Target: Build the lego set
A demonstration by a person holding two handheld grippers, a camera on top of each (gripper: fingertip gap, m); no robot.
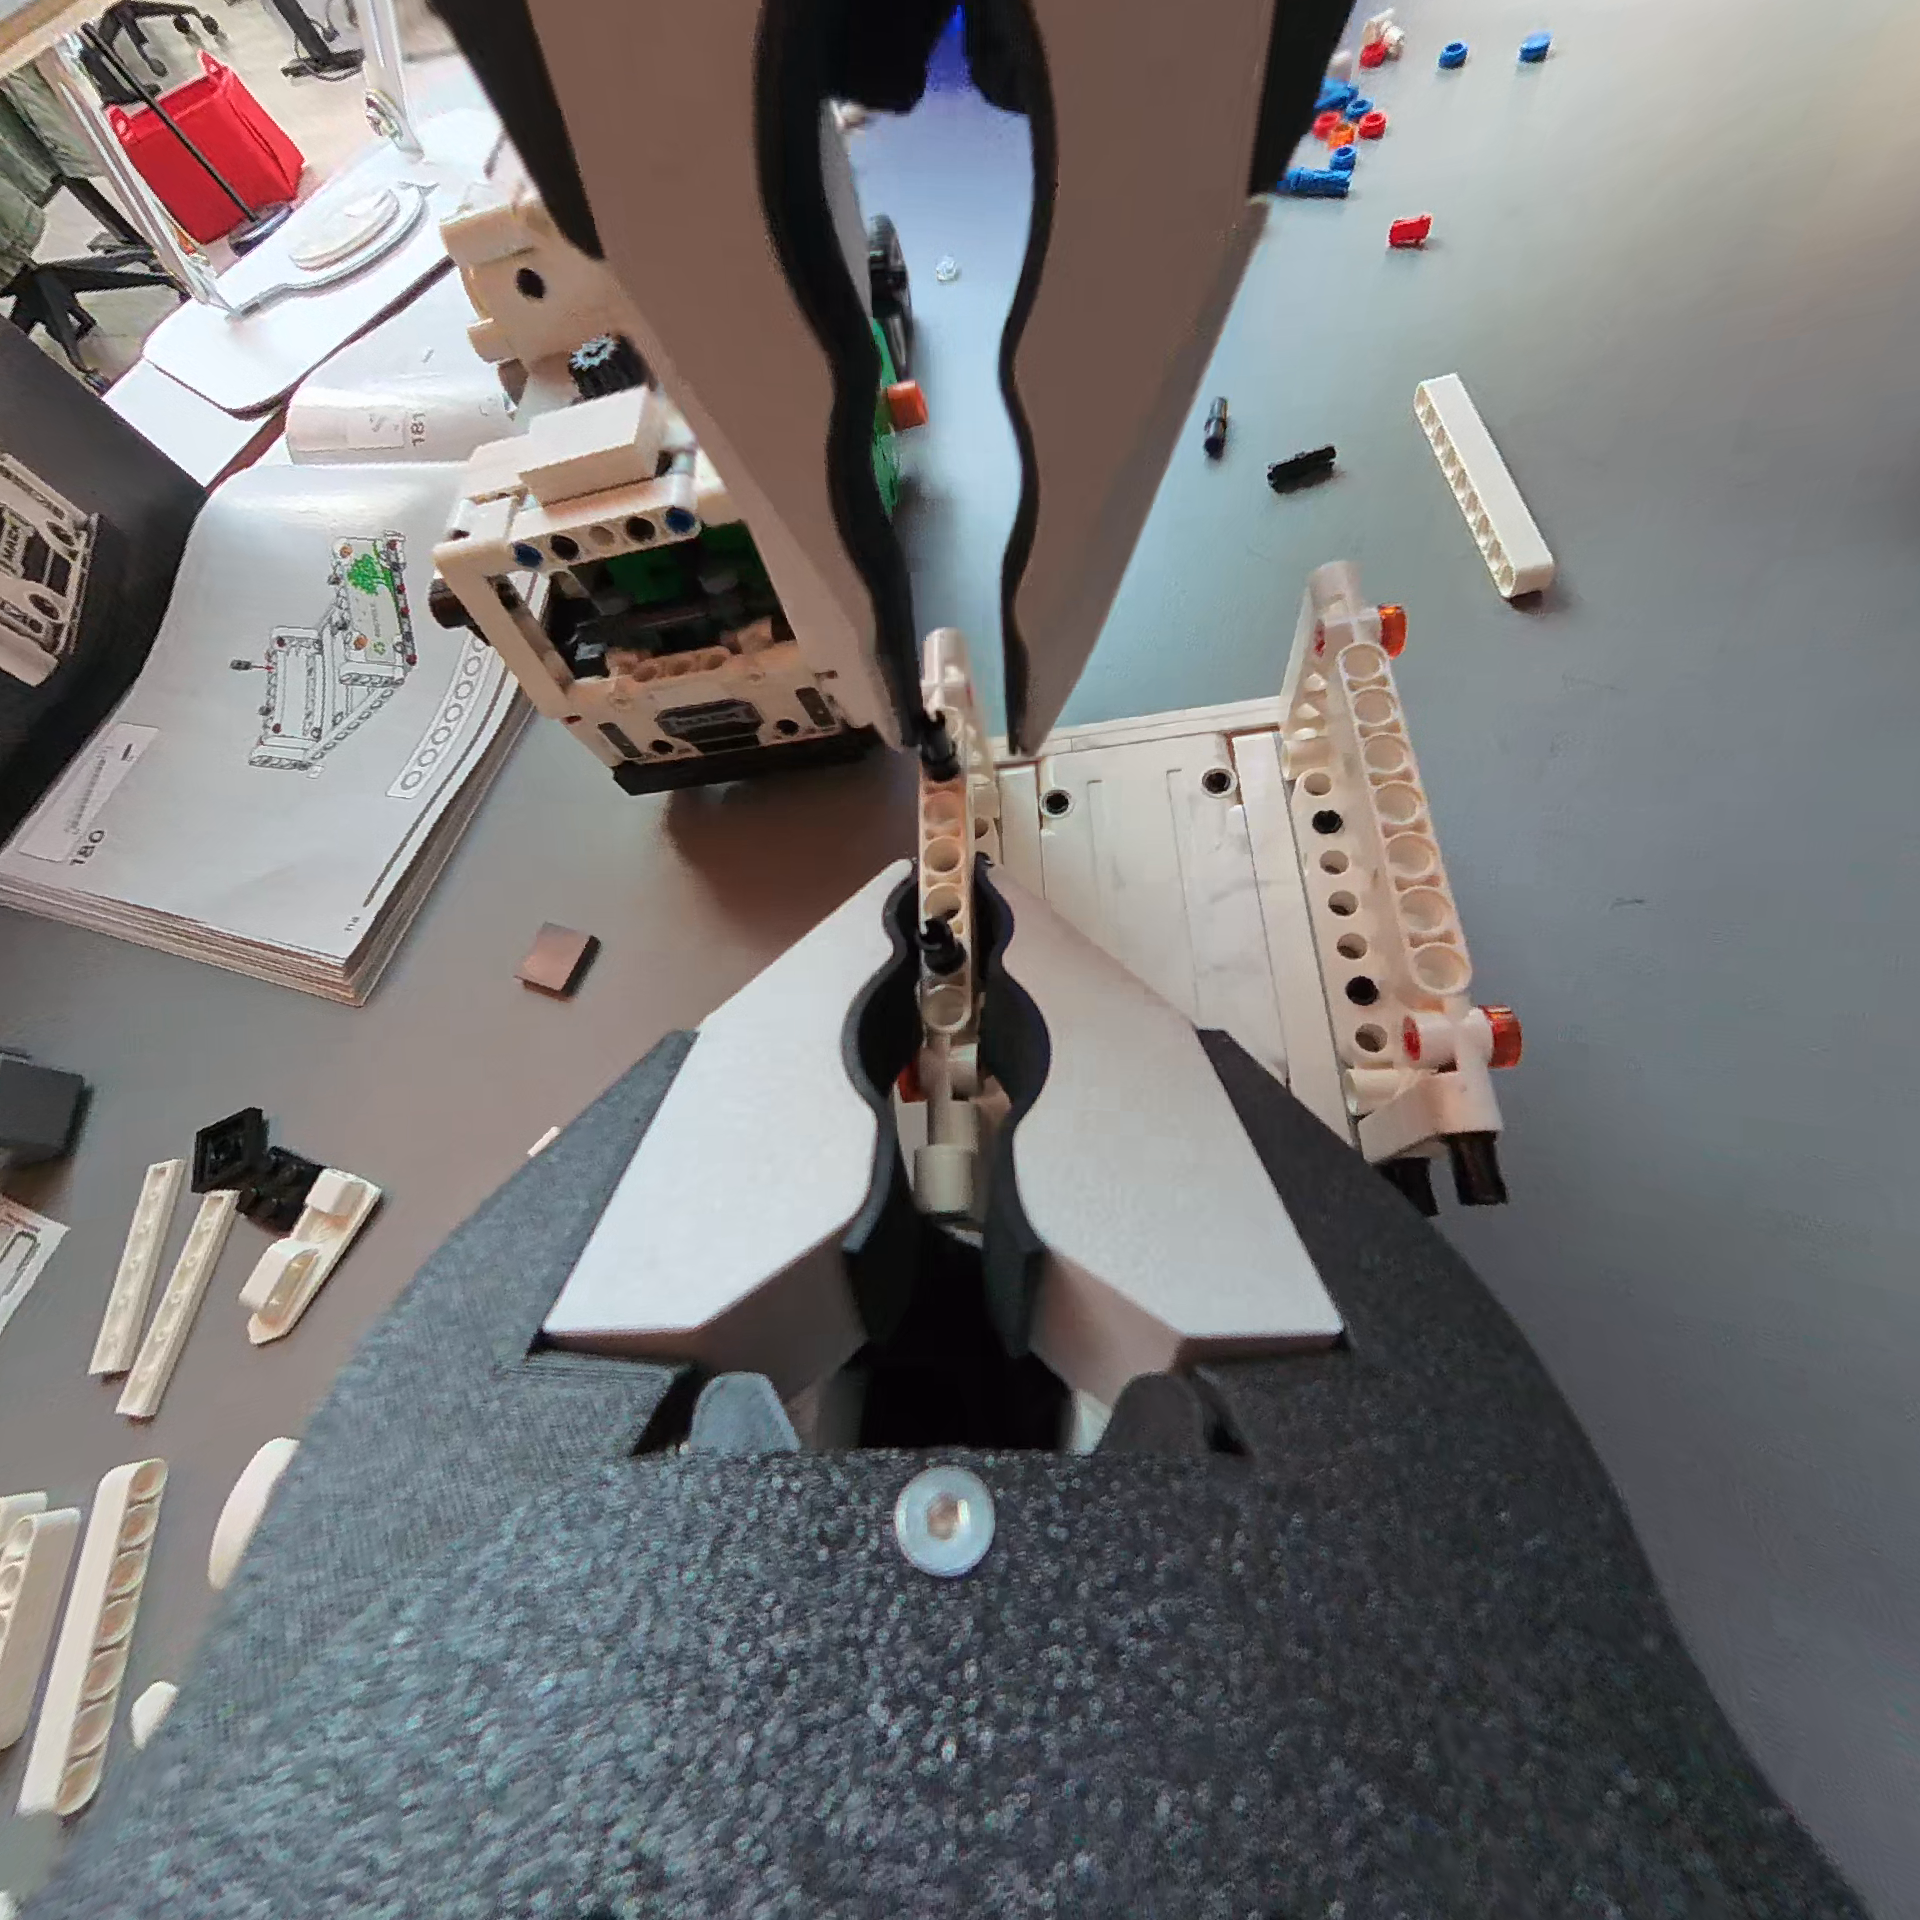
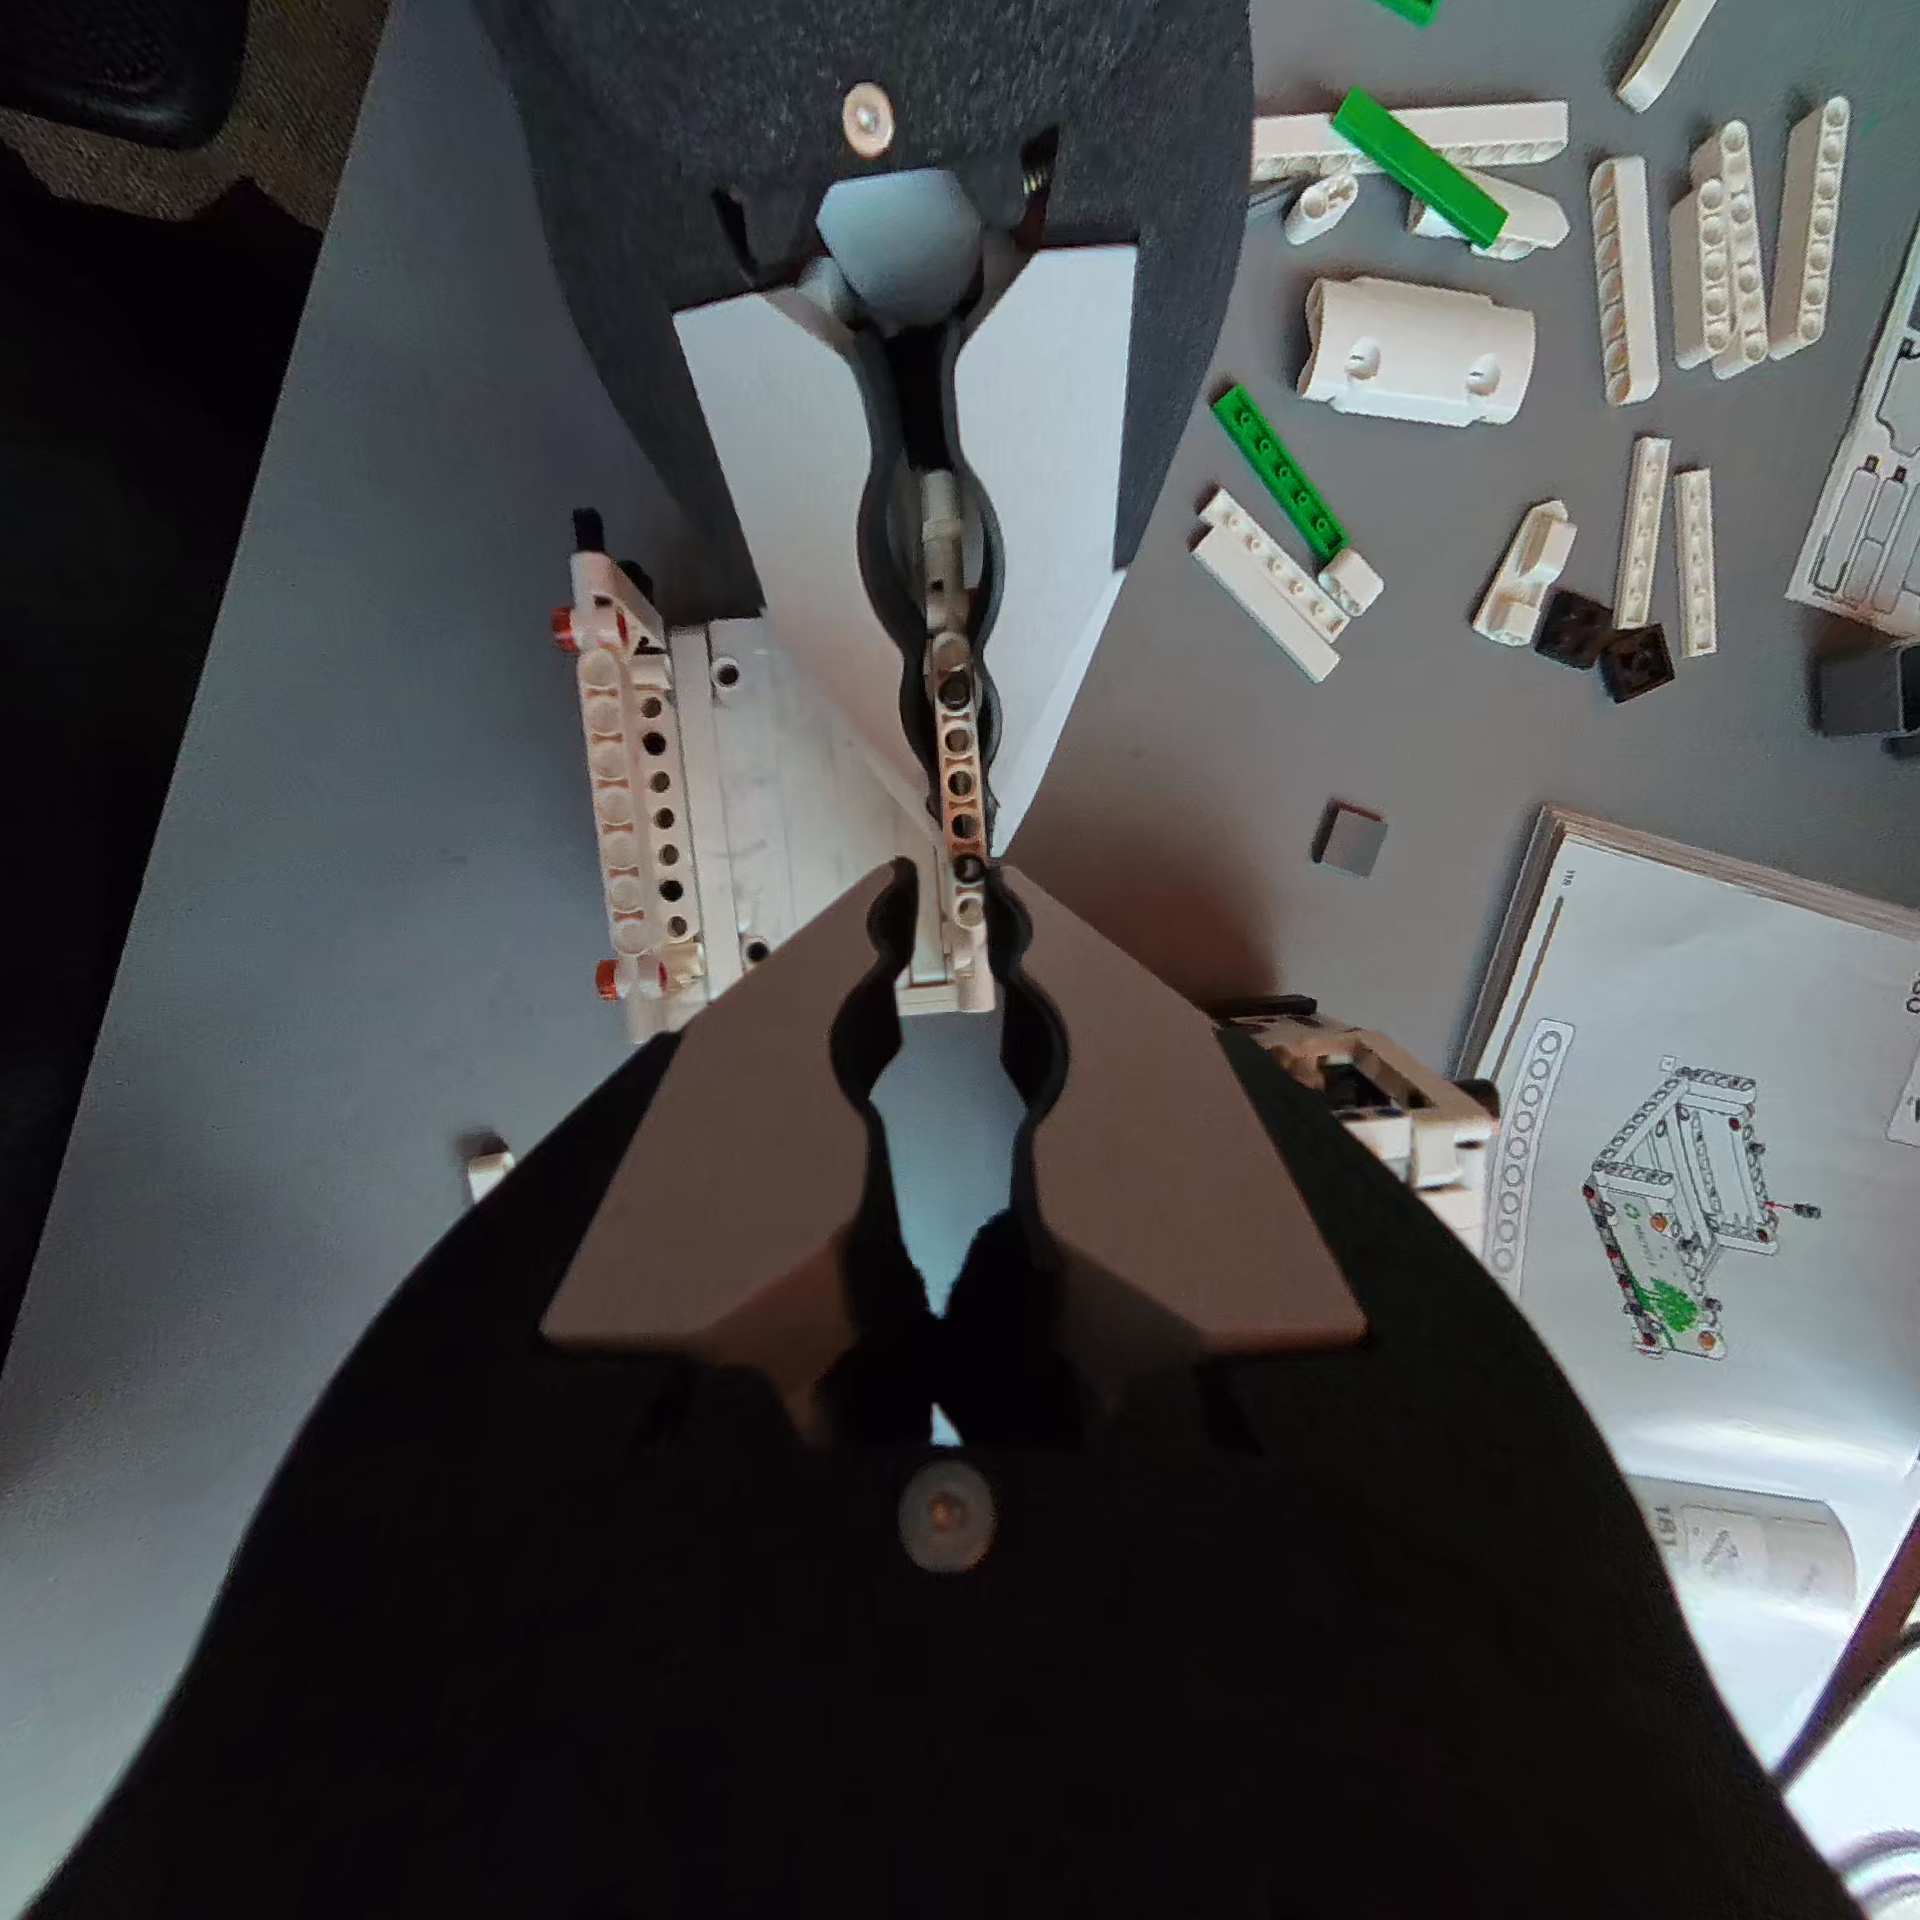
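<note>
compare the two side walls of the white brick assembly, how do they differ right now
The near wall sits clamped between the left gripper pads, with black pins sticking out of its holes; the far wall stands free, touched by neither gripper. The right gripper is open at the near wall's end. Both walls are white holed beams rising from the white floor panel.

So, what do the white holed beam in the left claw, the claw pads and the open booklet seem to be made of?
White holed beam: likely moulded plastic, smooth with a slight gloss and crisp round holes. Claw pads: seemingly black rubber or soft plastic, matte, wavy-edged. Open booklet: printed paper, matte, with stacked page edges showing.
</note>
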